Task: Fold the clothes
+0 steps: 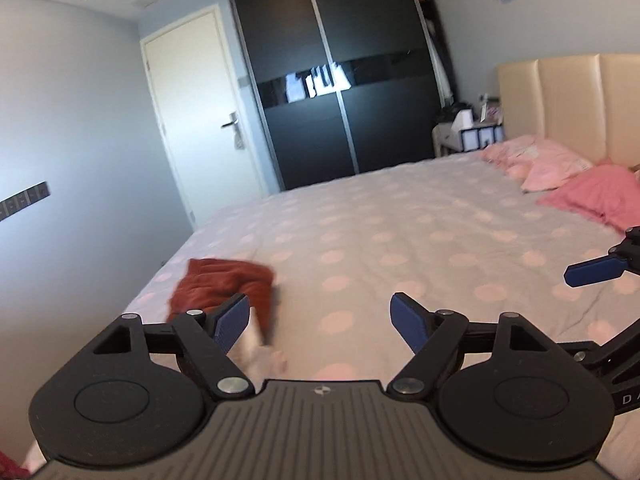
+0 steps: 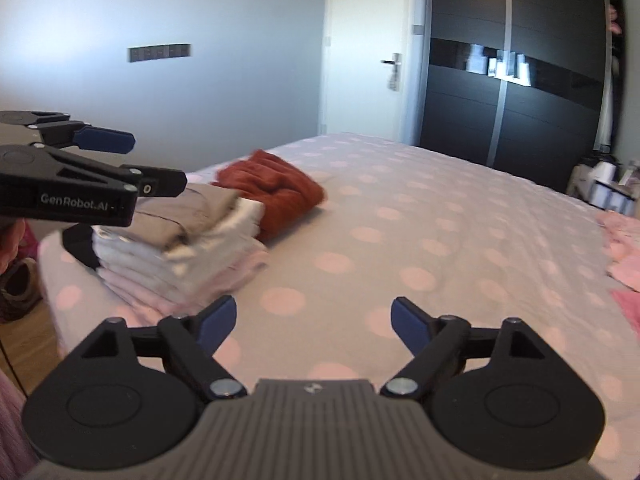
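A folded rust-red garment (image 1: pixel 224 284) (image 2: pixel 276 188) lies on the dotted bed sheet near the bed's left edge. Beside it stands a stack of folded clothes (image 2: pixel 172 248), beige on top, then white and pink layers. My left gripper (image 1: pixel 320 308) is open over the sheet with nothing between its fingers, and the red garment lies just beyond its left finger. My right gripper (image 2: pixel 313 308) is also open and empty, to the right of the stack. The right wrist view shows the left gripper (image 2: pixel 158 160) hovering above the stack. One blue pad of the right gripper (image 1: pixel 596 270) shows in the left wrist view.
The bed (image 1: pixel 400 220) carries a grey sheet with pink dots. Pink pillows (image 1: pixel 560 172) lie against a cream headboard (image 1: pixel 568 100). A dark sliding wardrobe (image 1: pixel 340 80), a white door (image 1: pixel 200 100) and a cluttered nightstand (image 1: pixel 468 128) stand beyond. Wooden floor (image 2: pixel 24 344) shows at the left.
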### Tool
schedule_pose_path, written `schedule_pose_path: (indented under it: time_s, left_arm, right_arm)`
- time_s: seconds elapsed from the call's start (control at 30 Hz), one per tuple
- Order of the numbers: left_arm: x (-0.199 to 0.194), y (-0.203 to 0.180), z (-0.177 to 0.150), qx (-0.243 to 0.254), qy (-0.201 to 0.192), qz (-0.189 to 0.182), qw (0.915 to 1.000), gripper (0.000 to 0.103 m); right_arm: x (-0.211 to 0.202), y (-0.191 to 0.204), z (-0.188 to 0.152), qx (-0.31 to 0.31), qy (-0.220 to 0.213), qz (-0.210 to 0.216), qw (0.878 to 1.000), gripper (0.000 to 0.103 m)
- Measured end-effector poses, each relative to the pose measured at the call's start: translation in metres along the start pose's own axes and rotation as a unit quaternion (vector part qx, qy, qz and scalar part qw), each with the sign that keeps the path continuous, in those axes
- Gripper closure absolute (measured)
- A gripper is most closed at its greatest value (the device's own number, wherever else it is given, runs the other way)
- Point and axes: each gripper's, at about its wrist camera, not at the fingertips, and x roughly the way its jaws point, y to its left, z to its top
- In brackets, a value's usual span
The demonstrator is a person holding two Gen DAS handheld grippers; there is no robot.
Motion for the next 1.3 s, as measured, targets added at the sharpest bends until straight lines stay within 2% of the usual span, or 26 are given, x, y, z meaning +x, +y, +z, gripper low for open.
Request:
schedule_pose_path:
  time_s: [0.13, 0.23, 0.33, 0.47, 0.73, 0.93, 1.03, 1.13, 1.3]
  left_arm:
    - [-0.003, -0.054, -0.018, -0.063, 0.006, -0.054, 0.9965, 0.023]
    - [-0.007, -0.08, -0.038, -0.095, 0.009, -0.057, 0.9938, 0.023]
    - [-0.009, -0.1, -0.058, -0.09, 0.016, -0.056, 0.9943, 0.023]
    - [-0.008, -0.119, -0.078, -0.078, 0.033, -0.05, 0.9951, 0.023]
    - [-0.004, -0.132, -0.107, -0.082, 0.064, -0.058, 0.9929, 0.023]
    - [0.018, -0.134, -0.123, -0.054, 0.088, -0.048, 0.9935, 0.023]
    - [0.03, -0.131, -0.127, -0.067, 0.104, -0.047, 0.9912, 0.023]
    - [0.035, -0.13, -0.125, -0.073, 0.101, -0.047, 0.9911, 0.023]
    - [0.04, -0.135, -0.121, -0.07, 0.096, -0.046, 0.9919, 0.023]
  right_arm:
    - [-0.043, -0.032, -0.041, 0.0, 0.001, -0.076, 0.997, 0.003]
    - [-0.07, -0.051, -0.072, 0.015, -0.01, -0.133, 0.991, 0.002]
    - [-0.088, -0.062, -0.1, 0.055, -0.026, -0.177, 0.982, 0.001]
    - [-0.094, -0.063, -0.129, 0.108, -0.031, -0.196, 0.974, 0.001]
    - [-0.086, -0.057, -0.159, 0.133, 0.001, -0.201, 0.97, 0.001]
    - [-0.062, -0.054, -0.164, 0.145, 0.008, -0.19, 0.971, 0.001]
    - [-0.048, -0.05, -0.168, 0.153, 0.01, -0.179, 0.972, 0.001]
    - [-0.039, -0.047, -0.169, 0.136, 0.014, -0.18, 0.974, 0.001]
    - [-0.039, -0.053, -0.169, 0.146, -0.006, -0.198, 0.969, 0.001]
